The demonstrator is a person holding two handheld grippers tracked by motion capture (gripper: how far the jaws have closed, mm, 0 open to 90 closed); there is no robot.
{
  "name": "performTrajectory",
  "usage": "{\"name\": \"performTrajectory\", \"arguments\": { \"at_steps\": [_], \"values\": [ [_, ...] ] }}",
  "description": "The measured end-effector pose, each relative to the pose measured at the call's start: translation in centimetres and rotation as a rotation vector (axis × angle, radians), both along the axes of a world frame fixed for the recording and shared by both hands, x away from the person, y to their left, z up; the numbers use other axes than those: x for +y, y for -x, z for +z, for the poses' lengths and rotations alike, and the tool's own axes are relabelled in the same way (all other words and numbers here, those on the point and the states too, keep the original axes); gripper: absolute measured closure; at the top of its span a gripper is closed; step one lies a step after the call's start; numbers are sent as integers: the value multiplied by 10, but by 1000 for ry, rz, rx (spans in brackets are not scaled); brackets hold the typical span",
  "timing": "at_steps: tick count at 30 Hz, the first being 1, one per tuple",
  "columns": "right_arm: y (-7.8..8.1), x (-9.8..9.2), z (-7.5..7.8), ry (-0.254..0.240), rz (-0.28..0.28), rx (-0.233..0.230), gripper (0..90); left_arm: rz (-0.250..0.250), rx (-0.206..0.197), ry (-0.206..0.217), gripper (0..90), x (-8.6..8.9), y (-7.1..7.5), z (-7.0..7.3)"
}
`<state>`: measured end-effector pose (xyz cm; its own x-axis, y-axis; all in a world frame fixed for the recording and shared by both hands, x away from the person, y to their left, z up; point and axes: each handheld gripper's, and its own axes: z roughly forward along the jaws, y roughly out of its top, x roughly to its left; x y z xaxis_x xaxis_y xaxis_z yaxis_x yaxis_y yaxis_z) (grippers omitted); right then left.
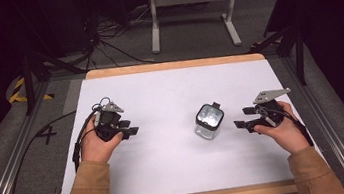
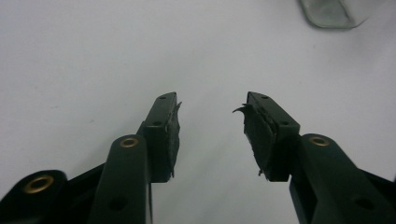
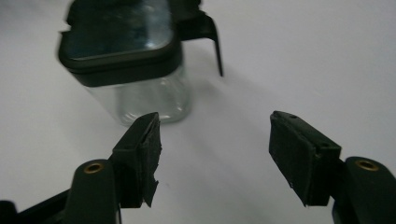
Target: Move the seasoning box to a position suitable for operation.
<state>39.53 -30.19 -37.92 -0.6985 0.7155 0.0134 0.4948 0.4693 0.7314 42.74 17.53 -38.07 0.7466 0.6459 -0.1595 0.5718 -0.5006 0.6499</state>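
Observation:
A clear glass jar (image 1: 209, 121) with a black lid and a raised side latch stands upright on the white table (image 1: 169, 92), right of centre. My right gripper (image 1: 241, 118) hovers just to its right, jaws open and empty; in the right gripper view the jar (image 3: 135, 60) stands a little ahead of the right gripper (image 3: 215, 140), off its left jaw and untouched. My left gripper (image 1: 131, 127) is held at the left of the table, well away from the jar, open with nothing between its fingers. The left gripper view shows the left gripper (image 2: 211, 123) over bare table, with the jar's base (image 2: 332, 11) at the top right edge.
The white table top has wooden strips (image 1: 176, 64) along its far and near edges. Metal rails (image 1: 12, 163) flank it on both sides. Beyond the far edge stand a white frame (image 1: 193, 8) and loose cables on grey carpet.

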Motion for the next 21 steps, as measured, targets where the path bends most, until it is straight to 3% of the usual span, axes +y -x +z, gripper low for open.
{"name": "performTrajectory", "arguments": {
  "at_steps": [10, 21],
  "values": [
    [6, 39, -11, -2, 90, 36, 260, 0, 6, 7, 560, 2, 4, 0],
    [-8, 64, -32, -9, 71, 21, 168, 17, 13, -8, 553, 9, 11, -5]
  ]
}}
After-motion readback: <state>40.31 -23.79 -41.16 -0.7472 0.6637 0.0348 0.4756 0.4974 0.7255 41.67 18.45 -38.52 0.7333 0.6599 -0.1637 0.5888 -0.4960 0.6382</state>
